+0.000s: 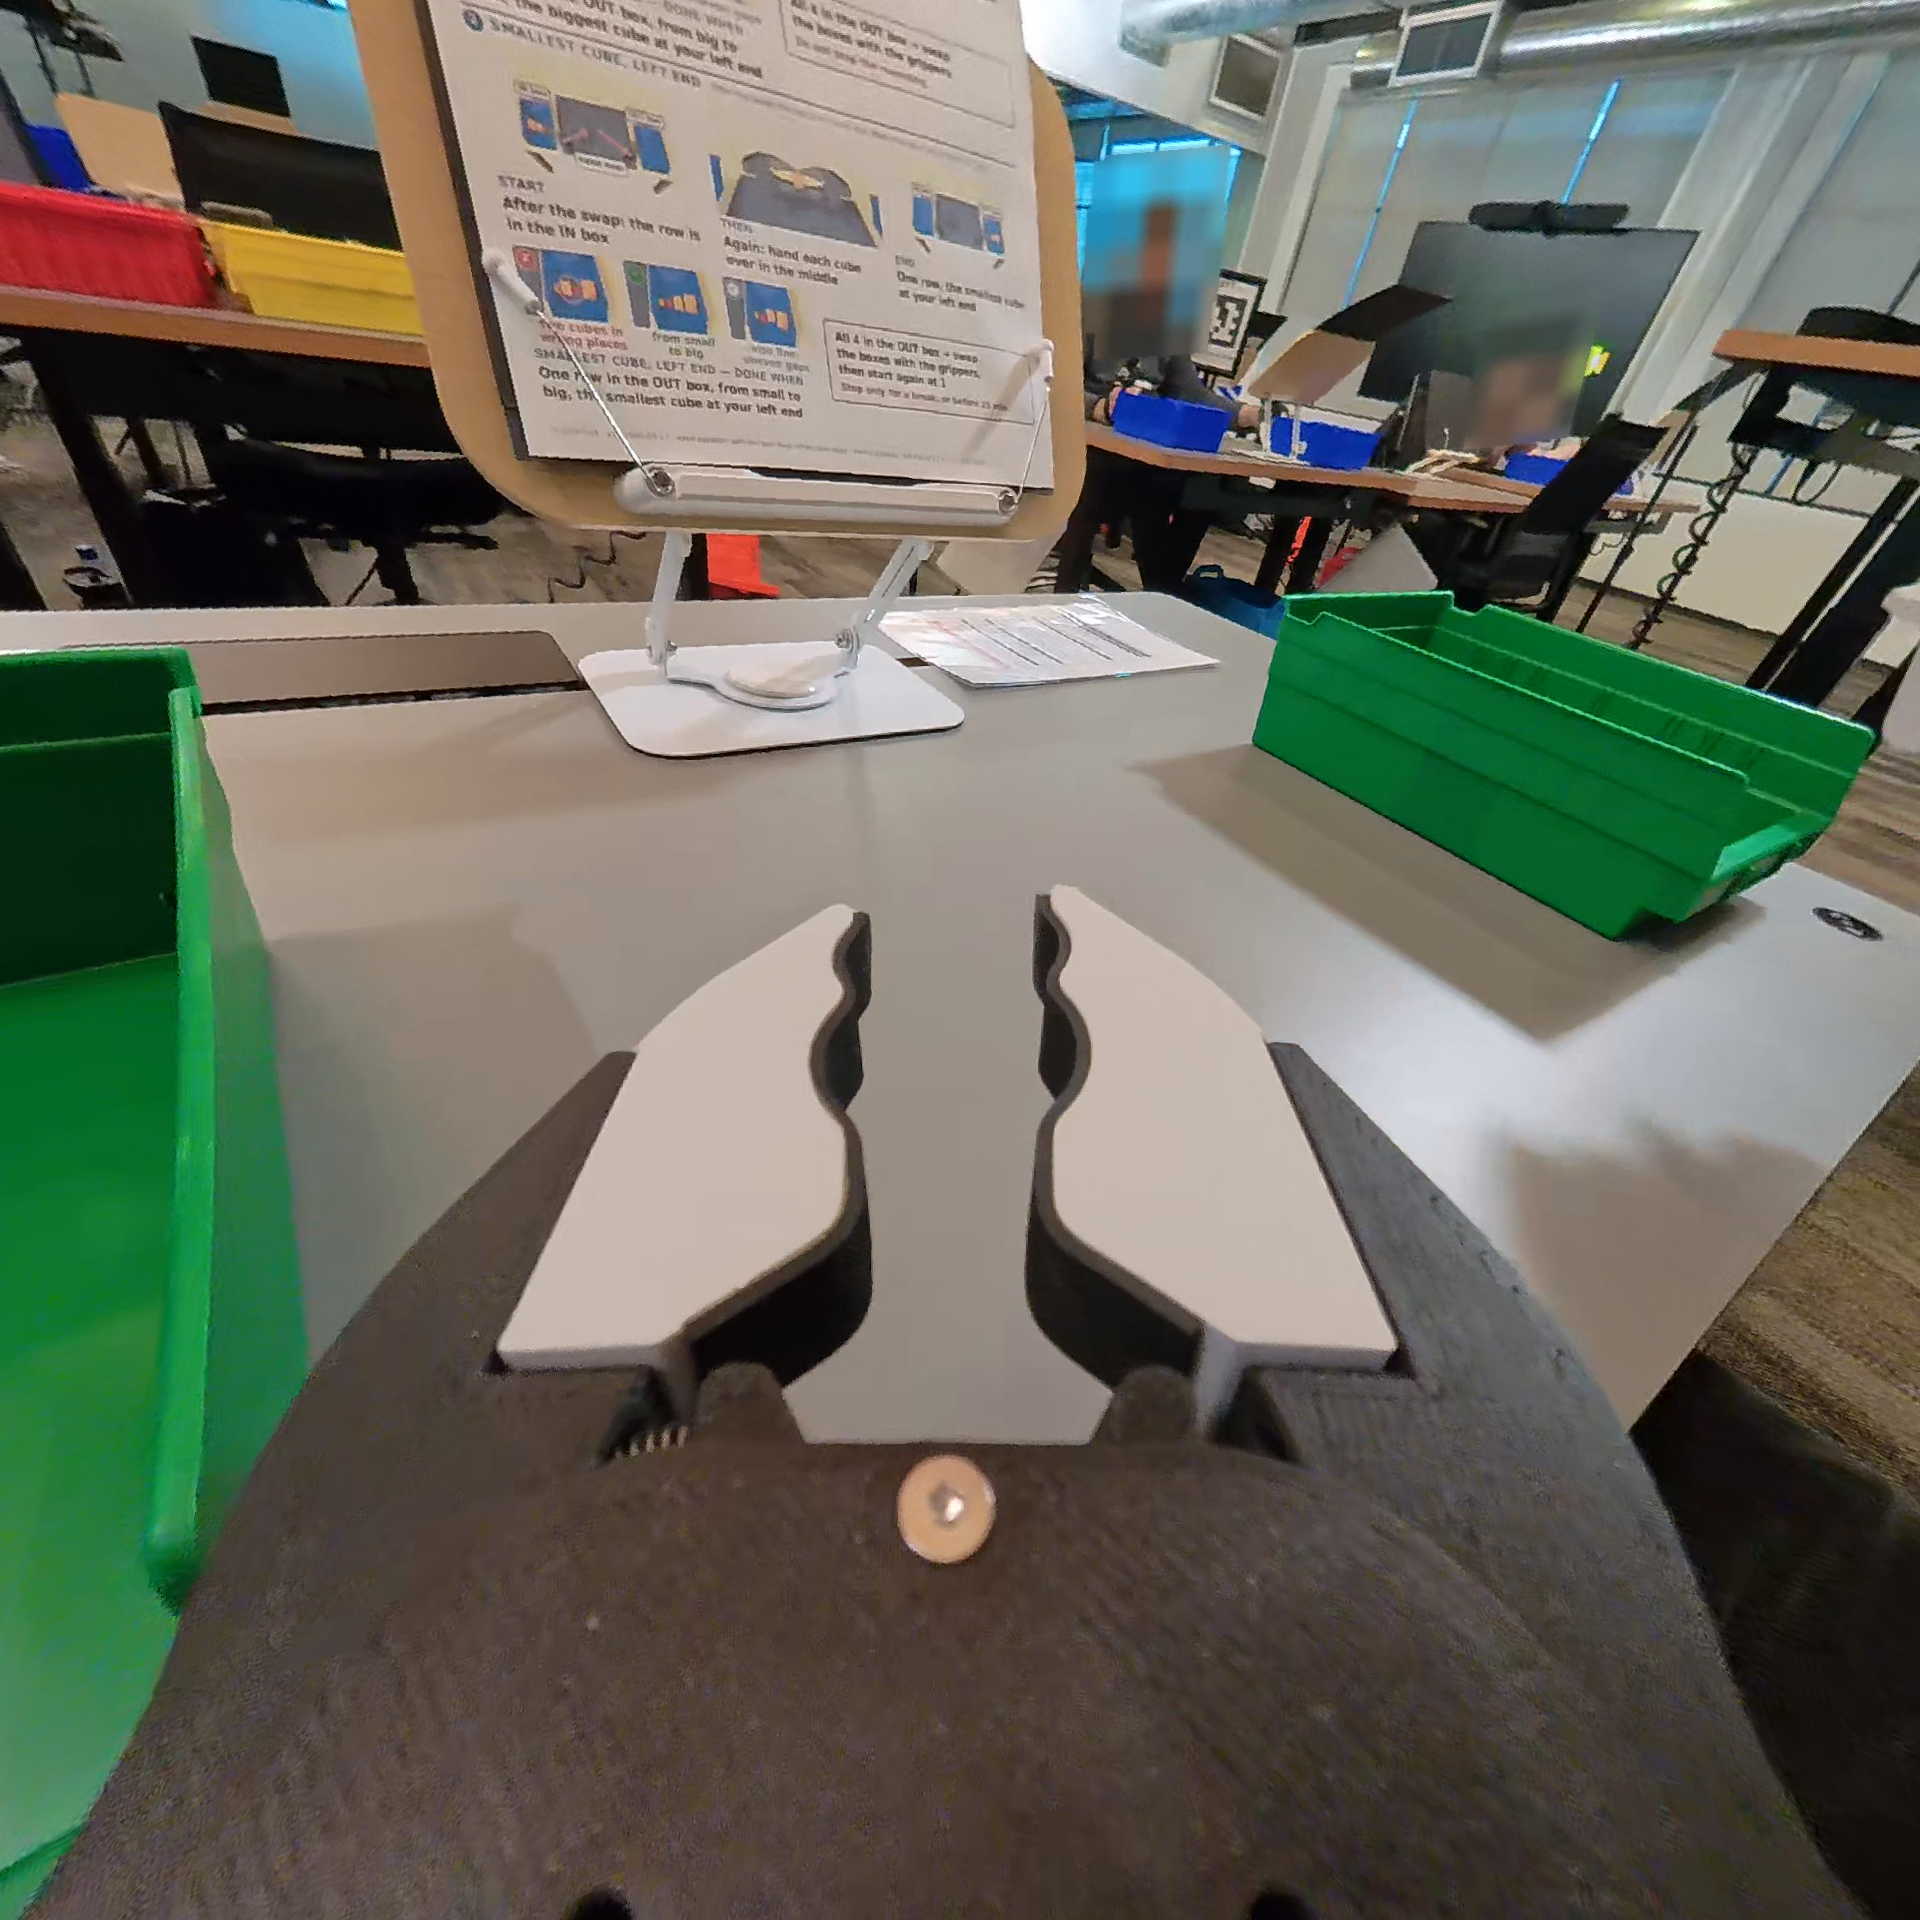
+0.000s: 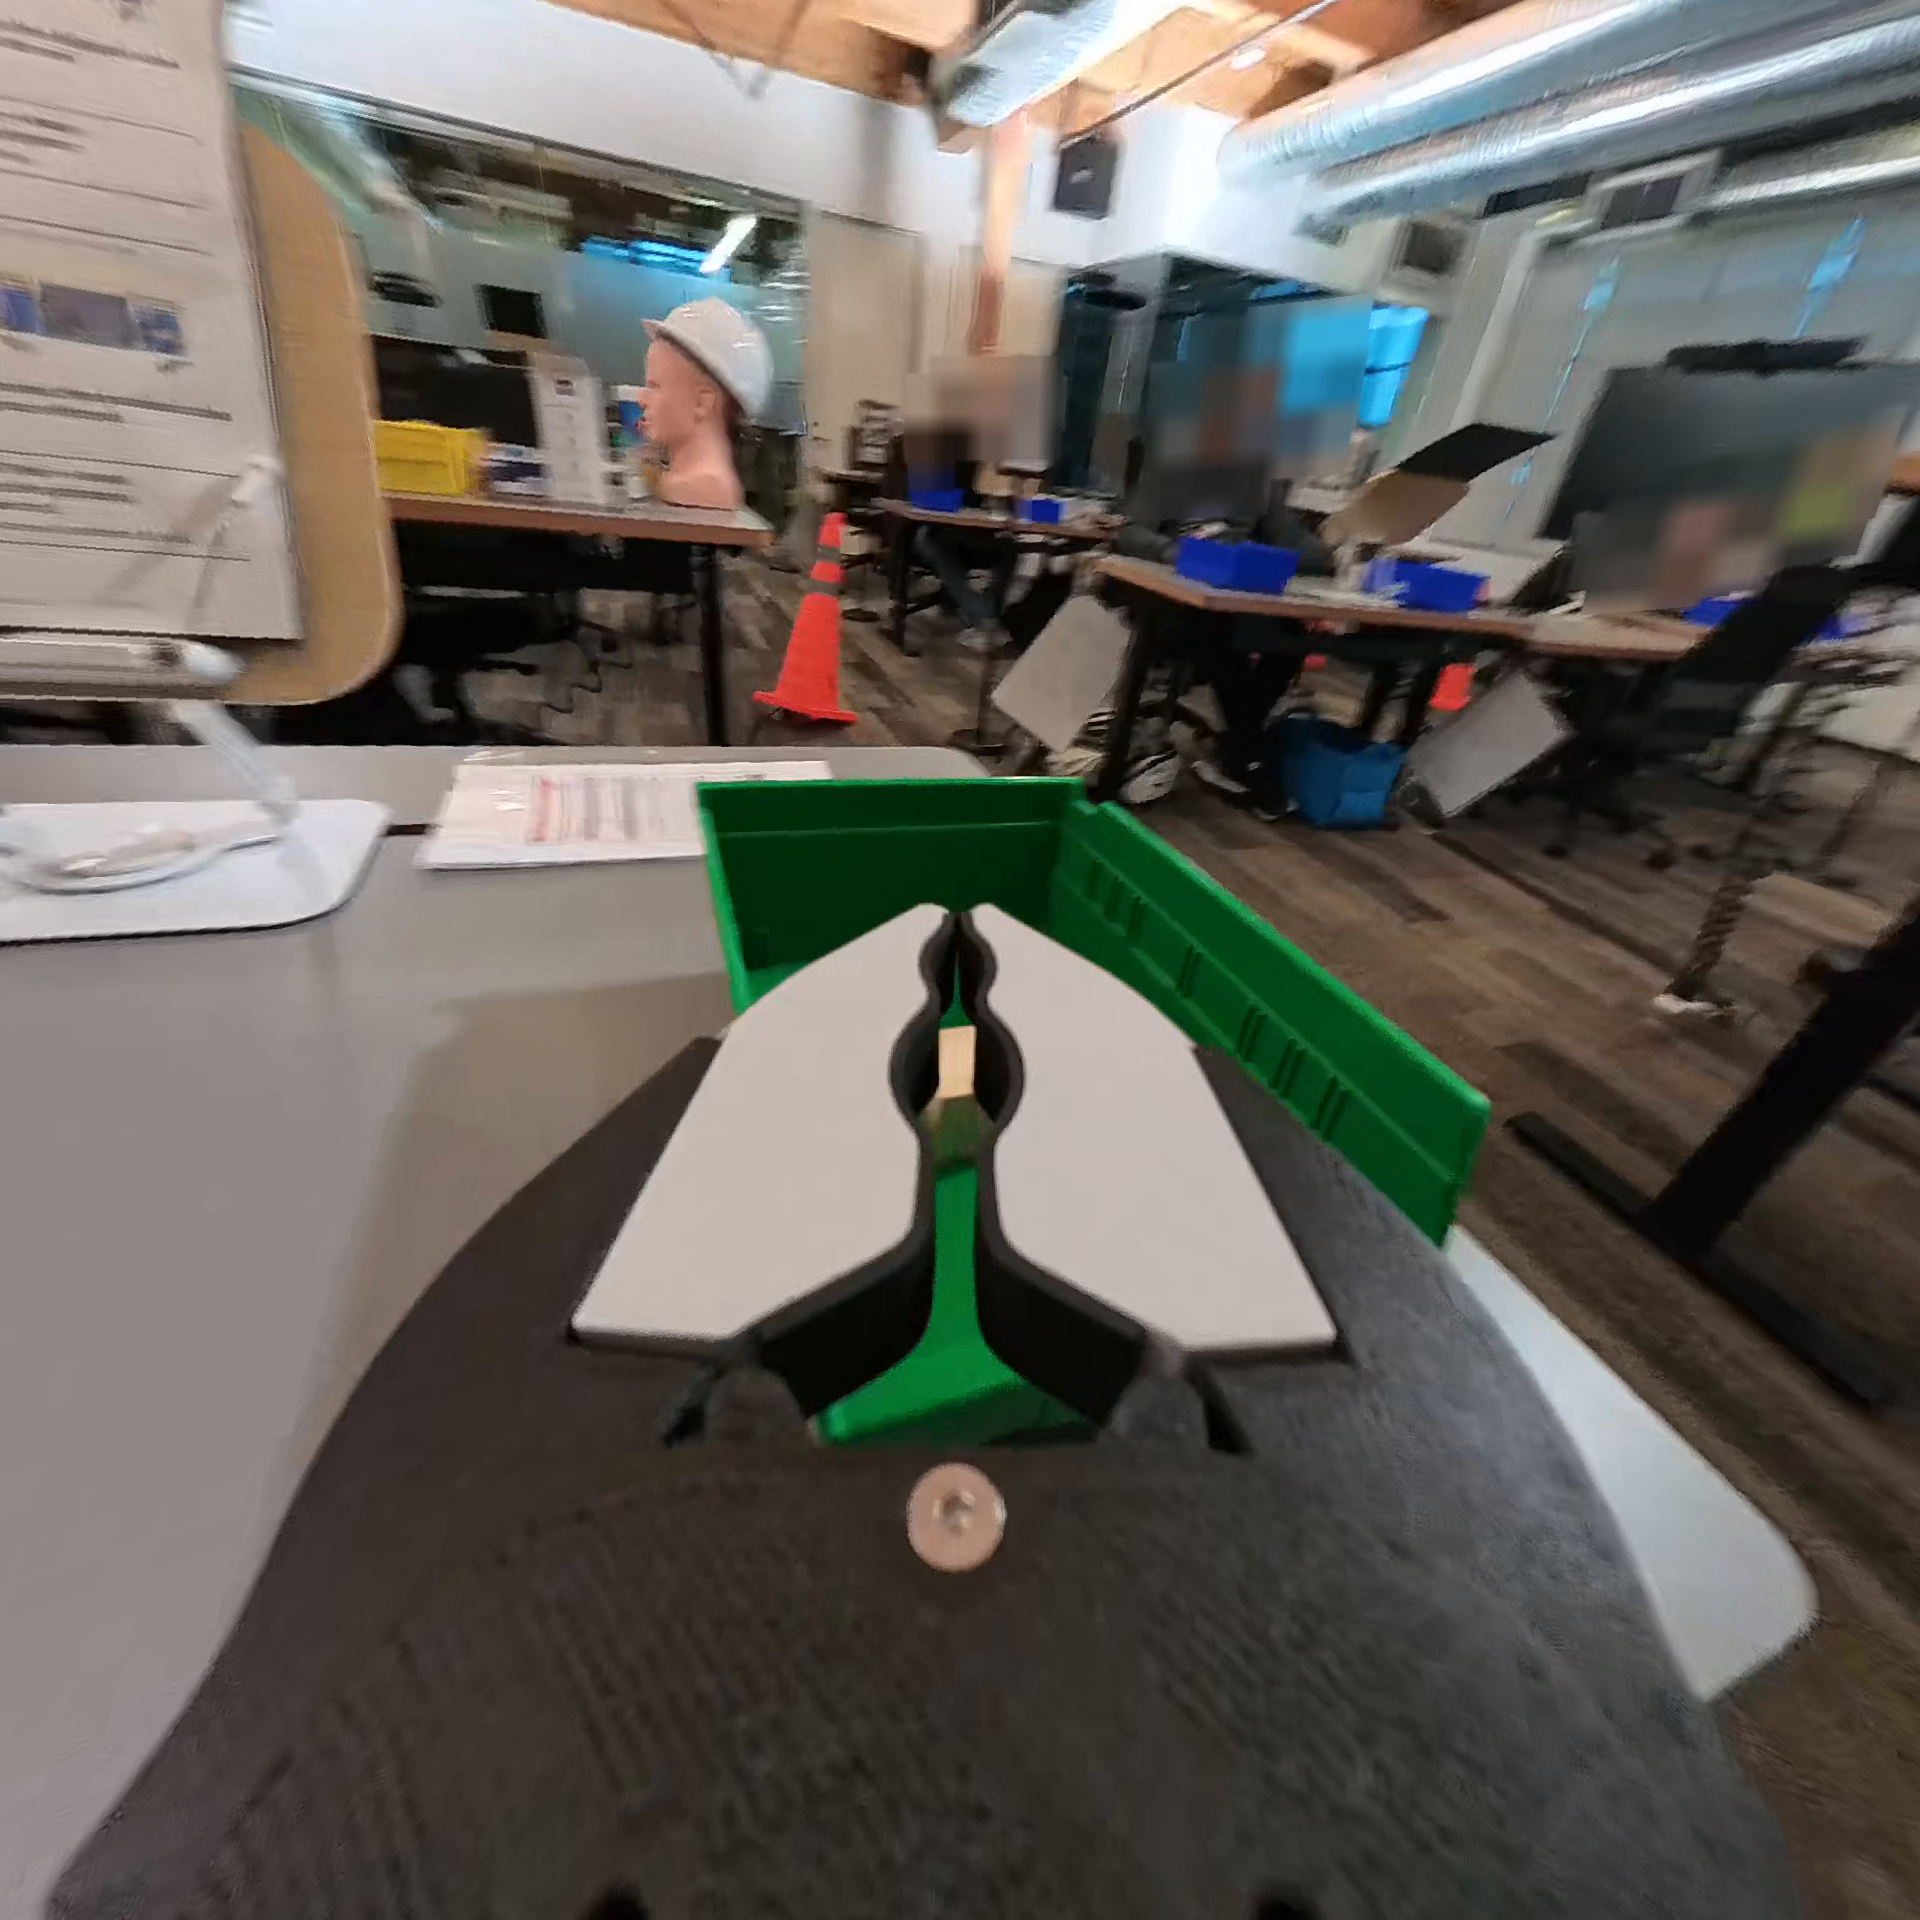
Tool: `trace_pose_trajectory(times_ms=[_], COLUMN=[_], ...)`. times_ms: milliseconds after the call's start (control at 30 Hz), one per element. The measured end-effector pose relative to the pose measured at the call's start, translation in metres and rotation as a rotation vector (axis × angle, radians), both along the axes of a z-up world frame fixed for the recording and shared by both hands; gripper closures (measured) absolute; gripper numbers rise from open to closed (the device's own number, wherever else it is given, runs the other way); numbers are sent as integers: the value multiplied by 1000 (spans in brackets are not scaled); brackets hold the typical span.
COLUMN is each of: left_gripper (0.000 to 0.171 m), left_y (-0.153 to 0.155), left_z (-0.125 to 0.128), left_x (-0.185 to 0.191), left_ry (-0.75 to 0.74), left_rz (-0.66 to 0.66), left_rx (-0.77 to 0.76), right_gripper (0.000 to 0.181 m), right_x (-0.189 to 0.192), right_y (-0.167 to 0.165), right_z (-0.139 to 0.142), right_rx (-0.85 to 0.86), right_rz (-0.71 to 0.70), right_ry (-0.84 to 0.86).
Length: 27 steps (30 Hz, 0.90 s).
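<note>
Hovering my left gripper (image 1: 951,914), jaws apart, over bare table (image 1: 623,883). My right gripper (image 2: 956,920) pinches a pale block (image 2: 957,1062) above the green bin (image 2: 1247,997); I'd lift straight, keeping it clear of the walls.

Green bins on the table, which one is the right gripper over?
The green bin at the table's right edge. The right gripper hangs over its inside; the other green bin sits beside the left gripper.

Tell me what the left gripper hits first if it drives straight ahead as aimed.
Probably the white base of the document stand. The left gripper is open over bare grey table, with nothing nearer in line; depth is uncertain.
</note>
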<state>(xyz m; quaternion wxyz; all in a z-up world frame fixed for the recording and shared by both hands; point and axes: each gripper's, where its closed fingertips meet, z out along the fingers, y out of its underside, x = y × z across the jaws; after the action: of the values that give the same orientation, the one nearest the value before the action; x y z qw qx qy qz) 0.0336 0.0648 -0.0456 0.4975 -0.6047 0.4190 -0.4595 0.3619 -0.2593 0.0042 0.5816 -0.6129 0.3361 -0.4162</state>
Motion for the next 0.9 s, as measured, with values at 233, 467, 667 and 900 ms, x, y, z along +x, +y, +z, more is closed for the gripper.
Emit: trace_pose_trajectory(times_ms=[233, 467, 667, 900], left_gripper=[138, 171, 171, 165], left_y=[0, 9, 15, 10], left_z=[-9, -4, -7, -19], left_x=[10, 2, 1, 8], left_ry=[46, -8, -30, 7], left_rz=[-5, 54, 48, -4], left_rx=[44, -20, -120, -250], right_gripper=[181, 181, 181, 181], right_x=[-1, -8, -4, -3], right_y=[4, 14, 4, -12], right_z=[1, 1, 5, 7], right_rx=[-47, -57, 75, 41], right_rz=[-105, -84, -89, -142], right_ry=[-62, -116, -64, -65])
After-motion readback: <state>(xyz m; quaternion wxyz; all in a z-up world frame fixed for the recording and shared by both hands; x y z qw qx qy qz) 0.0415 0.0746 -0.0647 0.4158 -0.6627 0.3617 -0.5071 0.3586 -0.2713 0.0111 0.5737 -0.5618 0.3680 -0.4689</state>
